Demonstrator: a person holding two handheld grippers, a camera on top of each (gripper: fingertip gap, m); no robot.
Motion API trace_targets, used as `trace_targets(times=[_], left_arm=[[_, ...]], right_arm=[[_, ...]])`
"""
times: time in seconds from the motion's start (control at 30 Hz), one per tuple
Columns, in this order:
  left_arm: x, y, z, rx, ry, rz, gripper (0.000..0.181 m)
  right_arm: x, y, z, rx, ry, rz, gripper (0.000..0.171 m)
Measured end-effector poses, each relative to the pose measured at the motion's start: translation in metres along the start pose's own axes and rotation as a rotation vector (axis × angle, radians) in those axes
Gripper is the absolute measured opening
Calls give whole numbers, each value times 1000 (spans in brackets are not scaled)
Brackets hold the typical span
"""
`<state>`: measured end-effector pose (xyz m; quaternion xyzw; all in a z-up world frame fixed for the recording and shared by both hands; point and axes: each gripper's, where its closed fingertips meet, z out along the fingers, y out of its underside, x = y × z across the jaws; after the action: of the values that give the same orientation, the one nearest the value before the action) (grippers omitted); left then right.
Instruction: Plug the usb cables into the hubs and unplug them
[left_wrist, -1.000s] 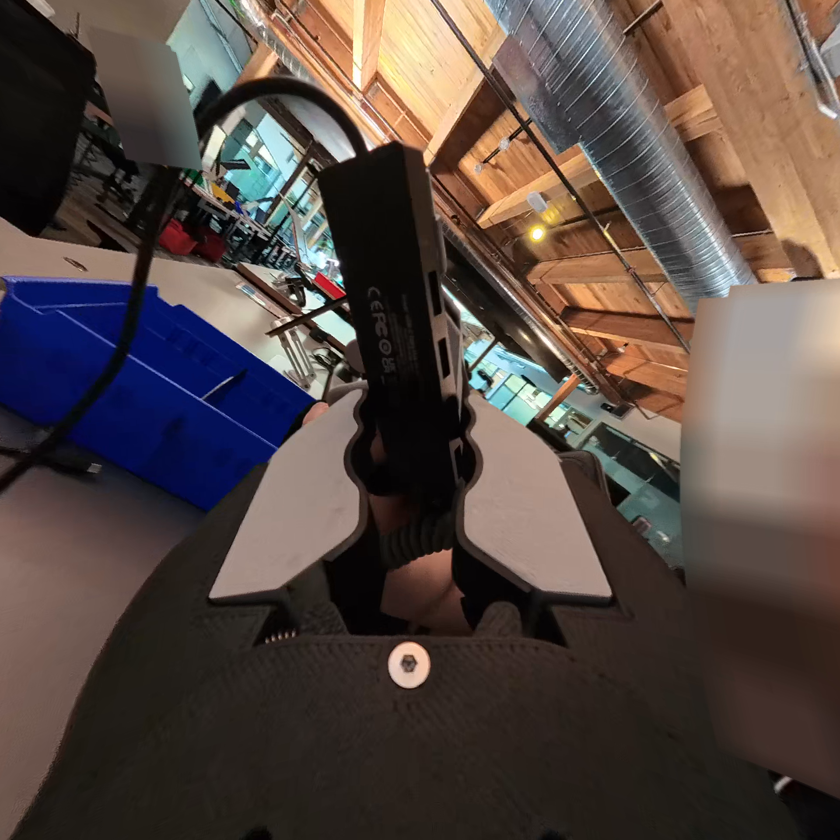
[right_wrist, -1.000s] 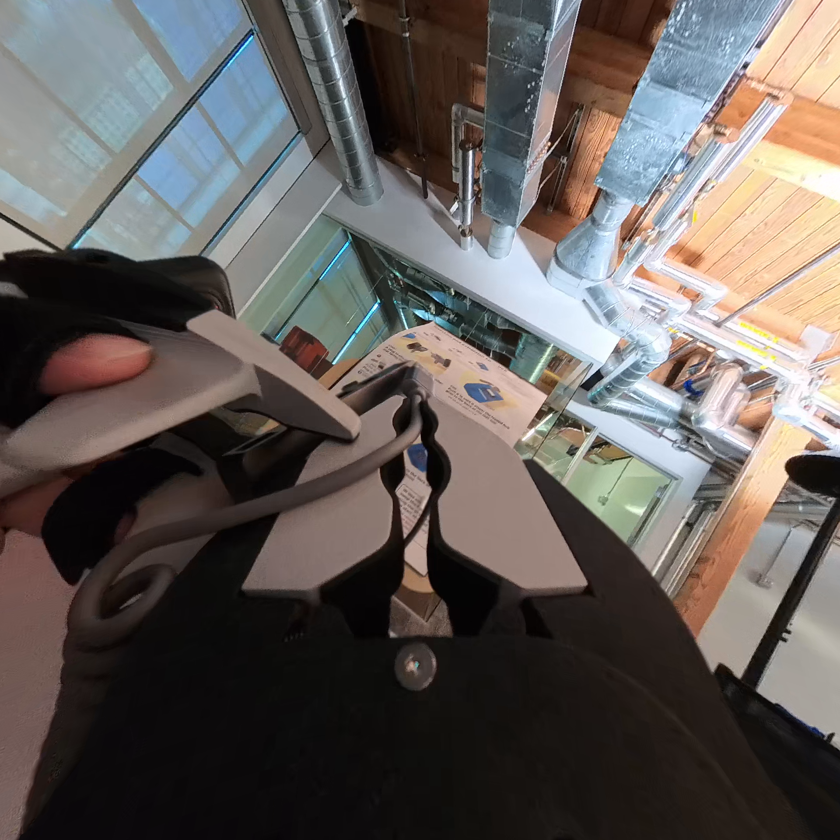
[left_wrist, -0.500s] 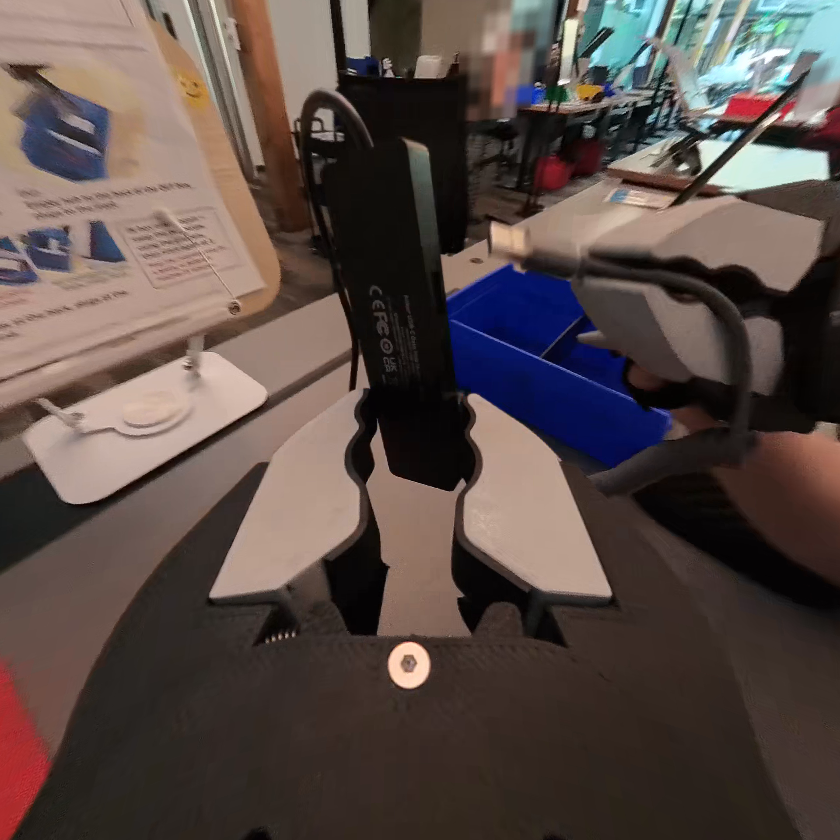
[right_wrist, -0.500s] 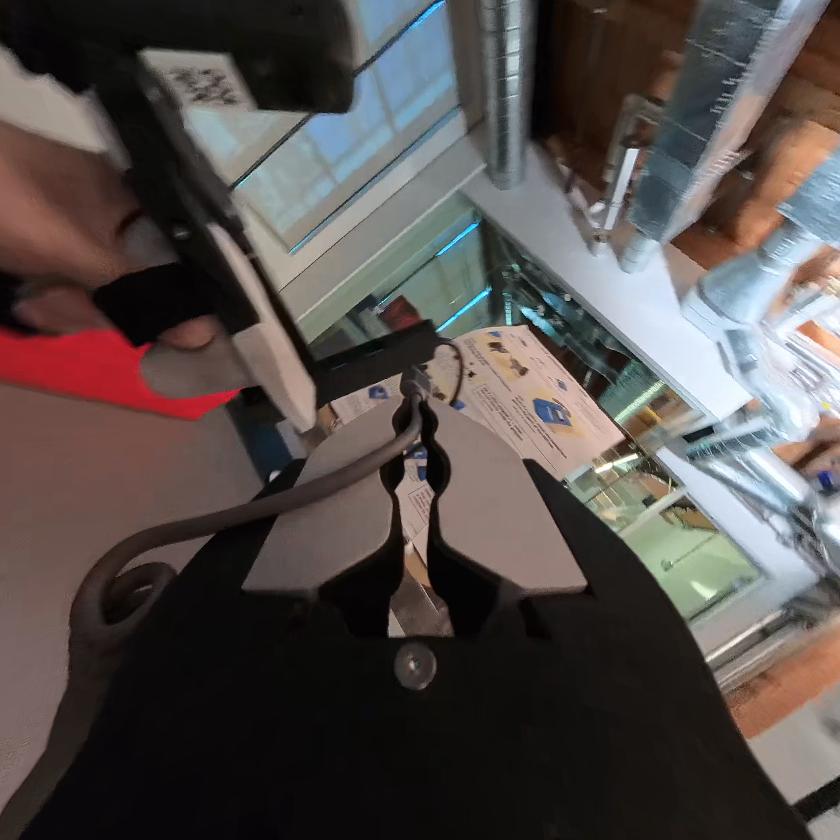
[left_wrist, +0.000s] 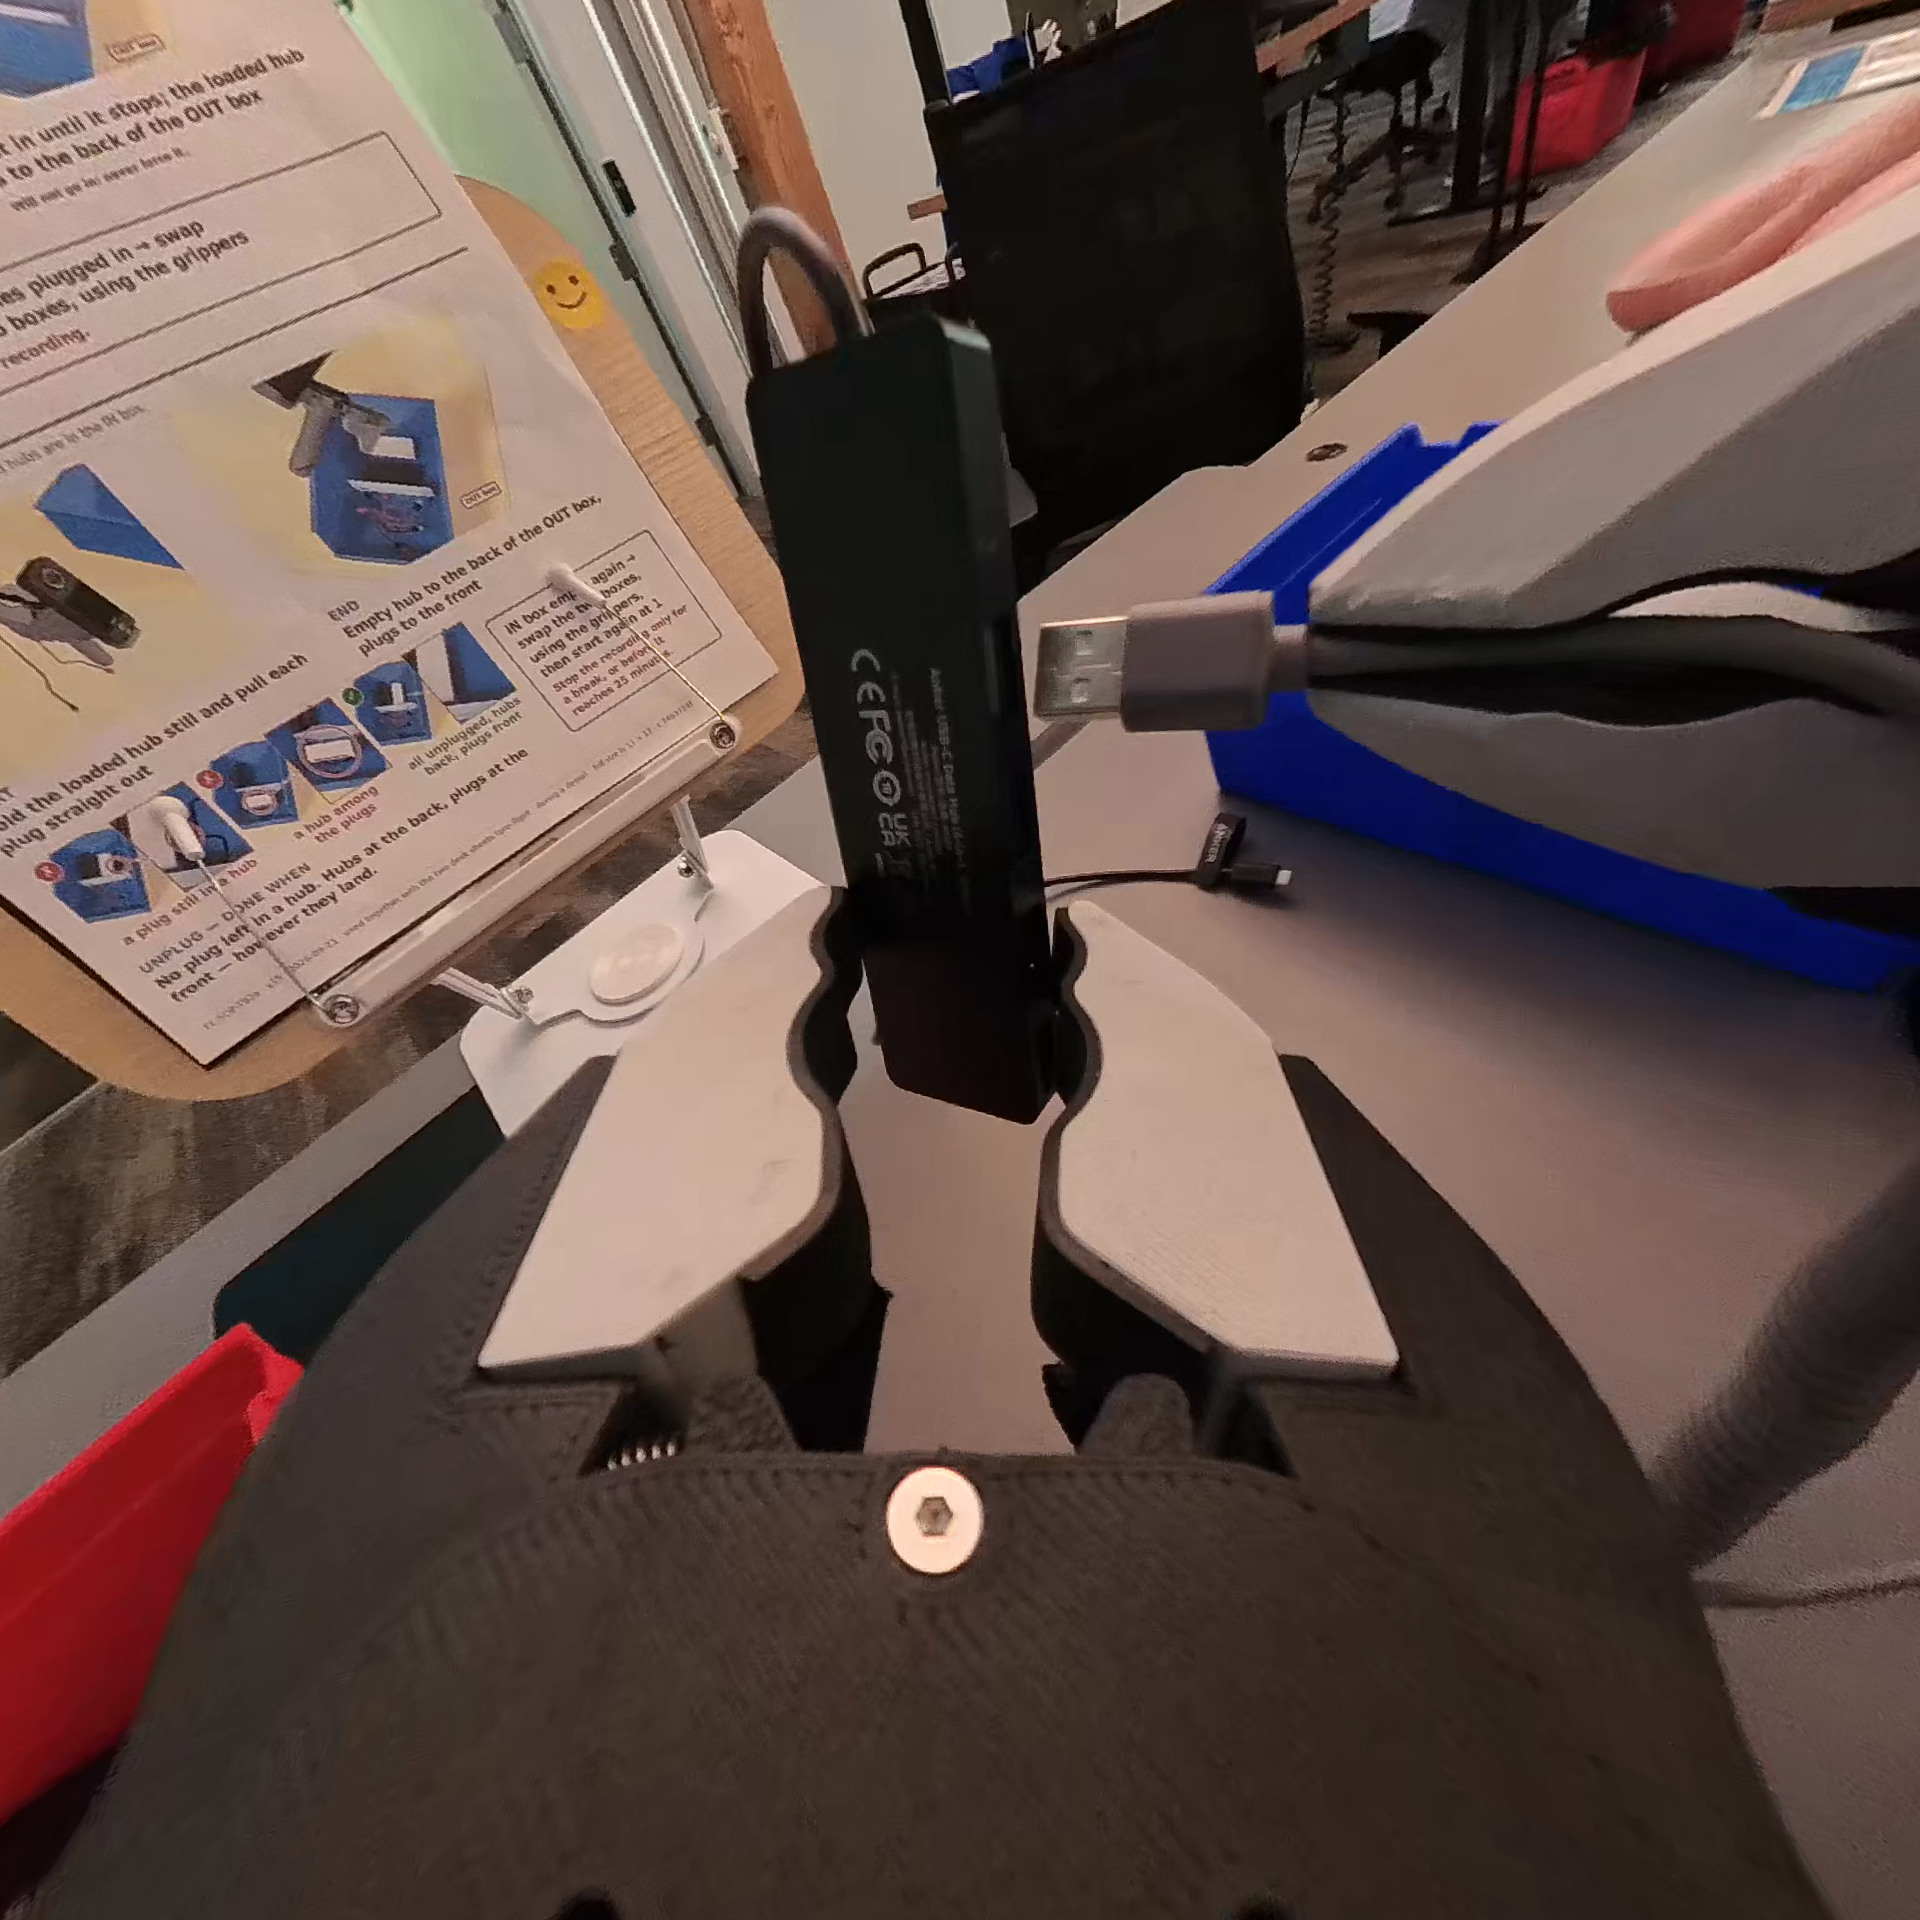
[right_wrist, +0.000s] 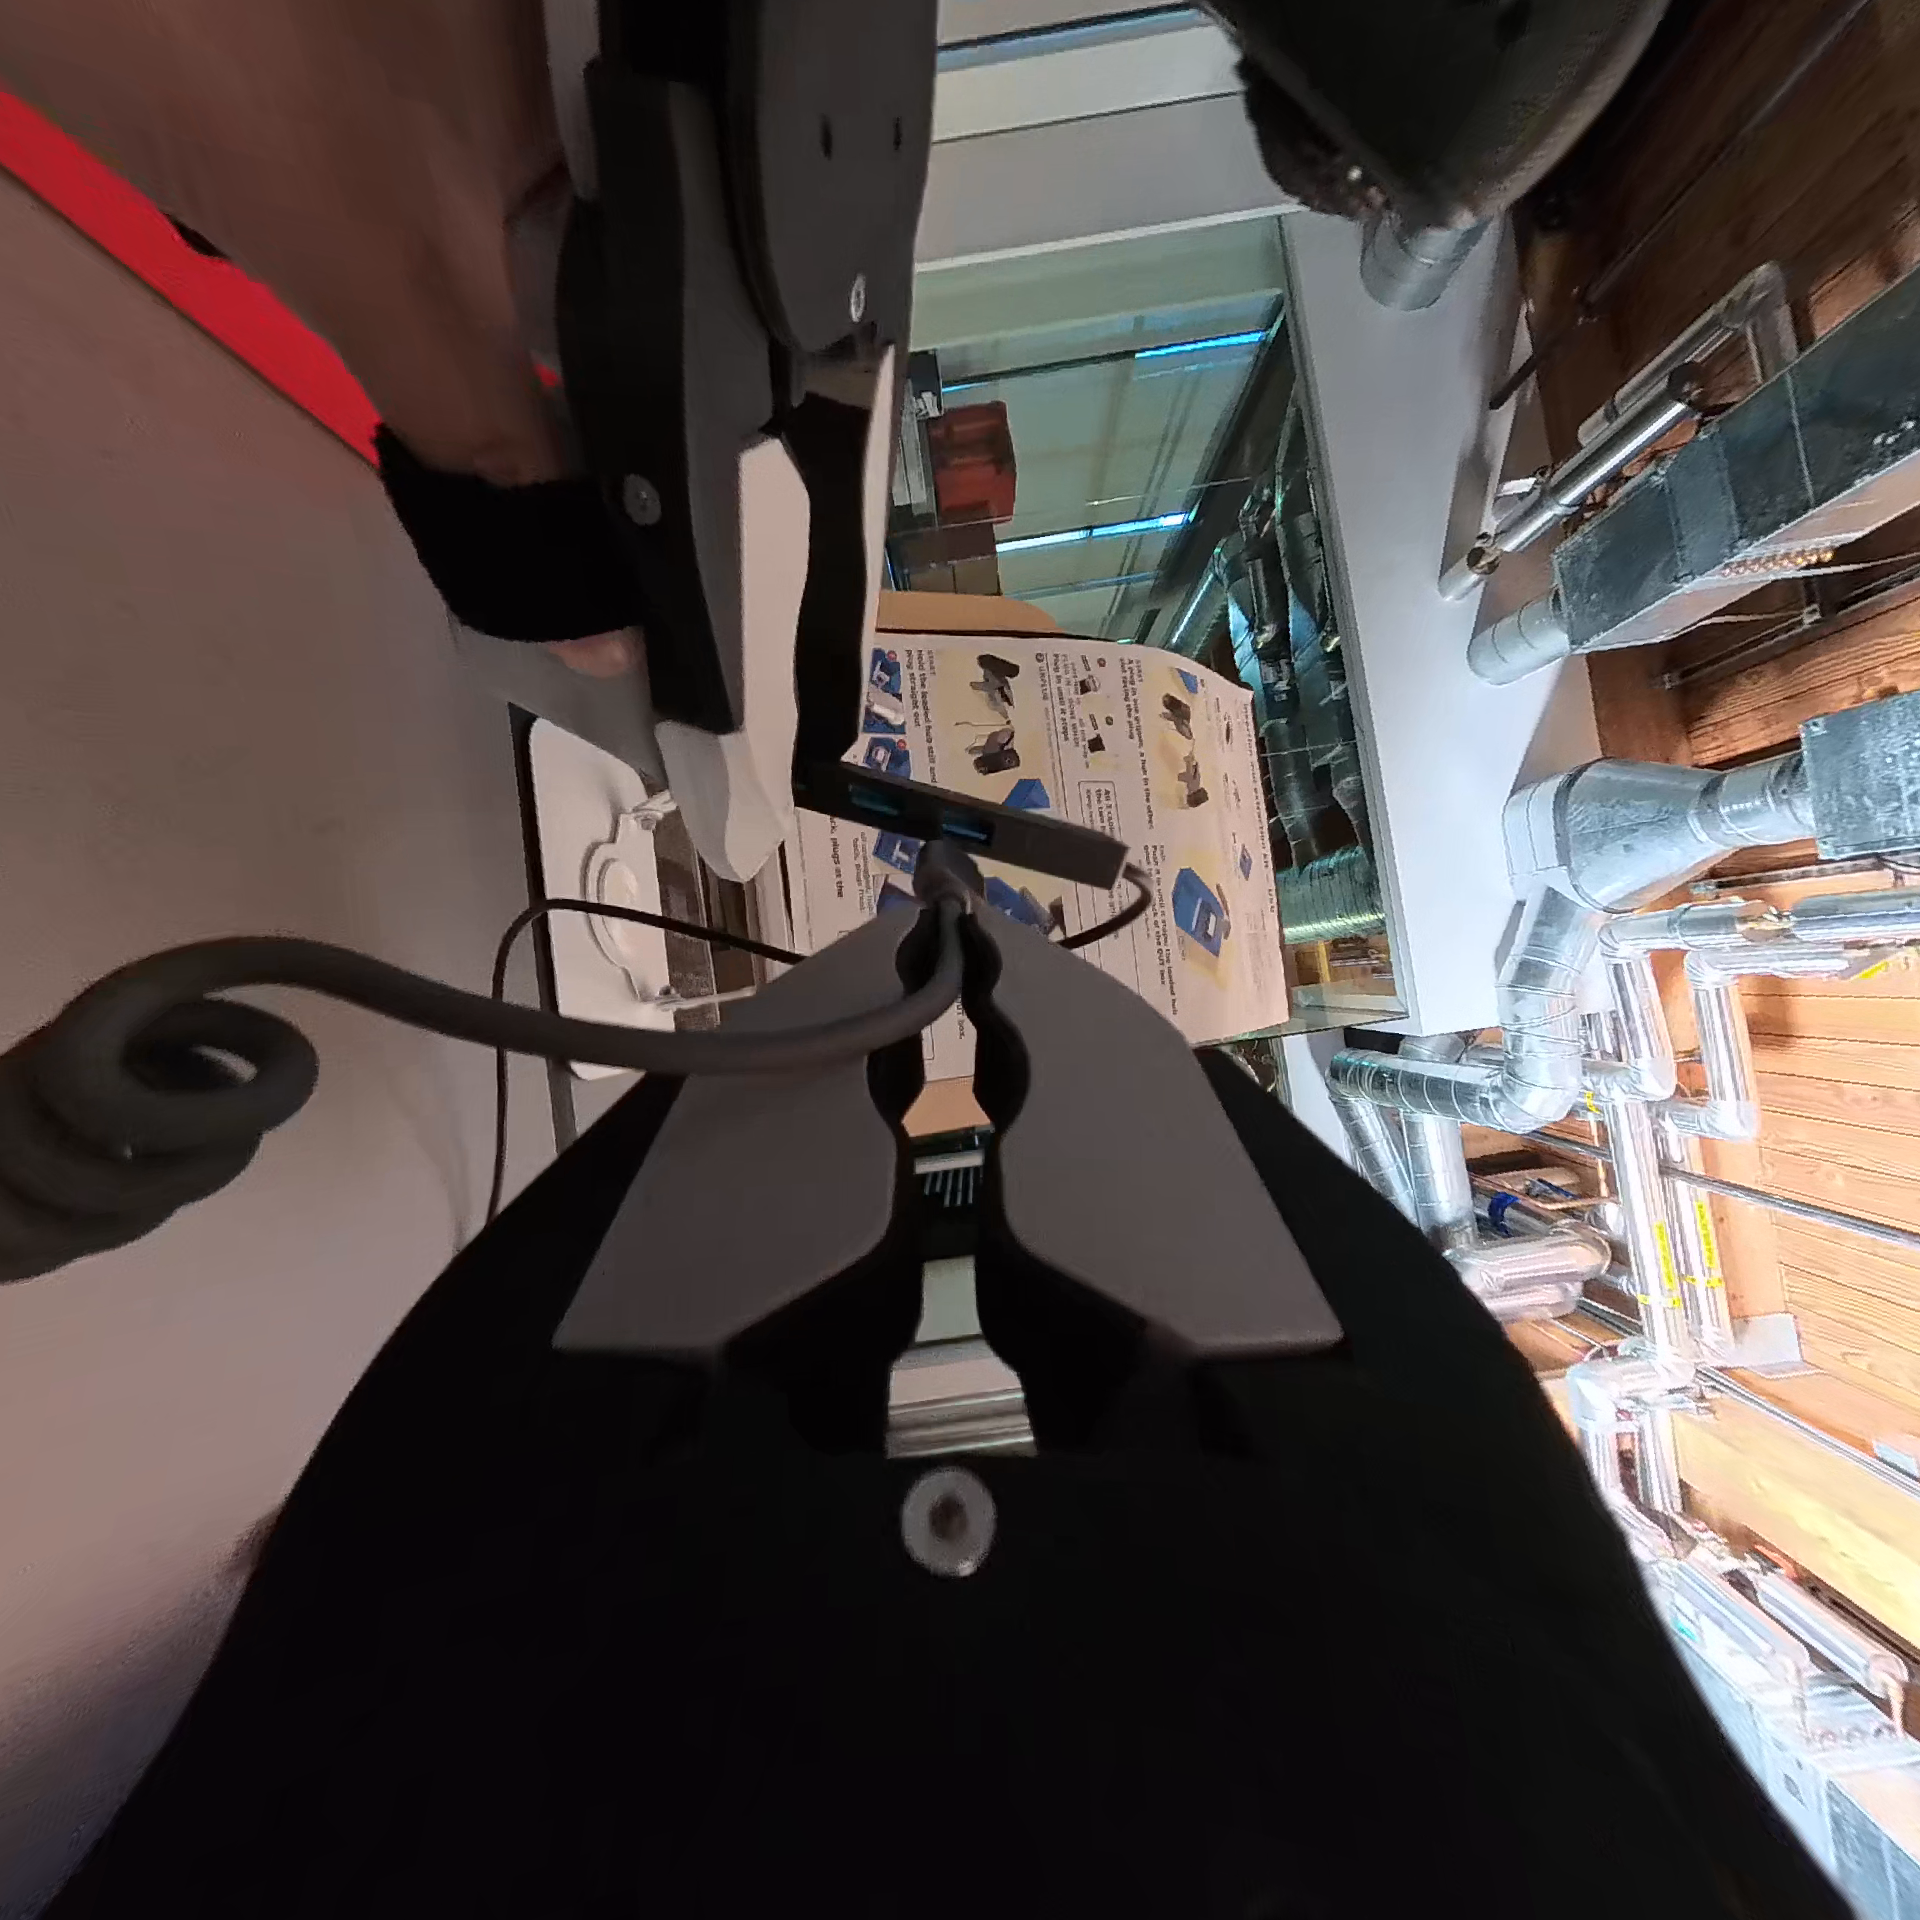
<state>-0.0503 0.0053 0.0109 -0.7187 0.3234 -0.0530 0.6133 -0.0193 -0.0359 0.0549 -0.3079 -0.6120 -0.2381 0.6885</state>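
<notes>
- The left claw (left_wrist: 951, 997) sits at the centre of the left wrist view, its two grey fingers closed on the lower end of a black USB hub (left_wrist: 909, 665), which stands upright between them and reaches toward the upper middle of the frame.
- A dark lead loops out of the hub's top end (its far end is hidden behind the hub).
- The right claw (right_wrist: 948, 940), centre of the right wrist view, is nearly shut, pinching a grey USB cable (right_wrist: 644, 1029) just behind its plug.
- The cable trails off to the left edge of that frame, where it curls into a loop.
- In the left wrist view the grey plug (left_wrist: 1153, 665) comes in from the right with its metal tip just beside the hub's right edge, a sliver of gap between them; it is not in a port.
- In the right wrist view the hub (right_wrist: 956, 826) lies crosswise above the claw, showing two blue ports.
- A blue bin (left_wrist: 1455, 810) stands on the grey tabletop (left_wrist: 1455, 1091) at the right of the left wrist view; what it holds is hidden behind the right claw.
- A red bin (left_wrist: 114, 1538) shows only a corner at the lower left, contents out of sight.
- A printed instruction sheet on a wooden stand (left_wrist: 312, 582) fills the upper left.
- A small black connector on a thin wire (left_wrist: 1242, 871) lies on the tabletop, just in front of the blue bin.
</notes>
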Motion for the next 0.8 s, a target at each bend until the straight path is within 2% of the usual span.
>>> trace_targets(times=[0.8], left_arm=[[1,10,3,-72,-40,116,34]], right_arm=[[-9,2,3,-37,-16,-117,4]])
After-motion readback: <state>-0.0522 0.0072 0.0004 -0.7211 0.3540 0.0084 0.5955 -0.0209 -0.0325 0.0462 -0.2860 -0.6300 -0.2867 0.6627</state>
